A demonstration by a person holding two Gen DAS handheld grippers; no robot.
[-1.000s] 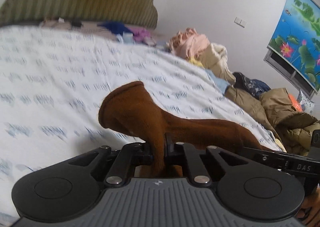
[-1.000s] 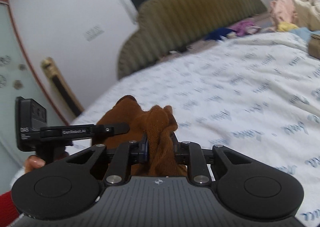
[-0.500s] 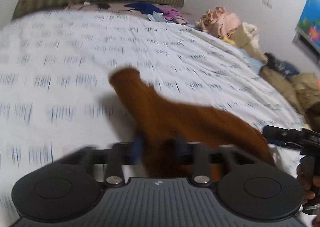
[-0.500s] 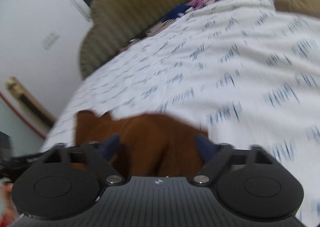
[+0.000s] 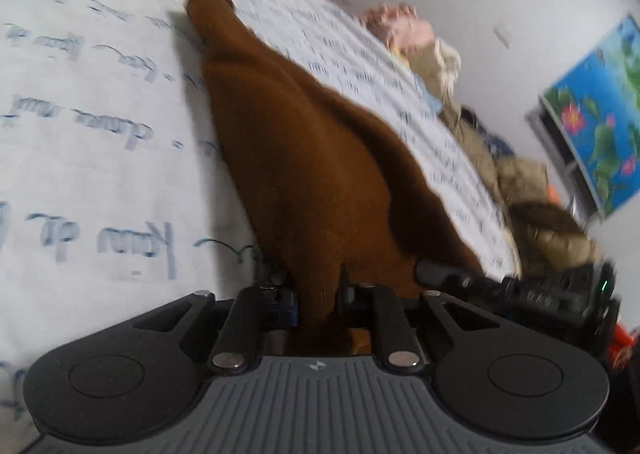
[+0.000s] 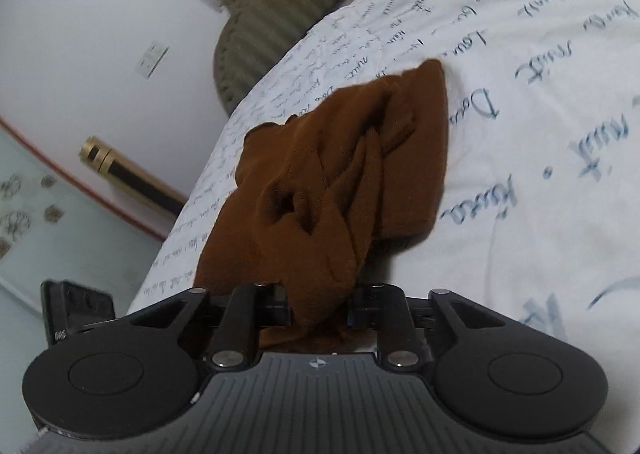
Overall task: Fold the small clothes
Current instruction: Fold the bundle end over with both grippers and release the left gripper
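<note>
The left gripper (image 5: 316,300) and right gripper (image 6: 318,304) each have jaws closing on a bunched fold of the brown garment (image 5: 304,158). The garment lies stretched across the white printed bed sheet (image 5: 92,158), between both grippers.

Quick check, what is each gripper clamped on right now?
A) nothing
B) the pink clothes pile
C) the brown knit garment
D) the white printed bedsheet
C: the brown knit garment runs back between the closing jaws of both the left gripper and the right gripper, with its far end lying on the white printed bedsheet.
</note>
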